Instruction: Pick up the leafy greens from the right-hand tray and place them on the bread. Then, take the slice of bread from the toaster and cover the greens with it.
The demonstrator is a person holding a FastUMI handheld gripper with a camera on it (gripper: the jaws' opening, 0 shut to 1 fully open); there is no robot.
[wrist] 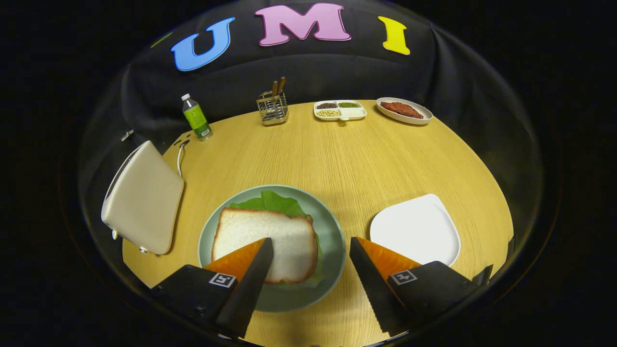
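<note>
I see the slice of bread (270,243) lying flat on top of the leafy greens (272,201), white crumb up with a brown crust all round. The greens poke out from under its far edge and a little at its right side. Both sit on a round pale green plate (332,236) on the near part of the tabletop (347,159).

My tongs (311,253) hang just above the near side of the plate, spread wide apart and holding nothing. The left finger overlaps the near edge of the bread in my view; the right finger lies over the plate's right rim.

To the right of the plate is a white square tray (417,229). To the left stands a cream toaster (142,197), with its cord (180,159) trailing behind it. Along the far edge I see a green bottle (196,117), a wire holder with utensils (273,107), a divided dish of beans (340,110) and a plate of red meat (404,110).
</note>
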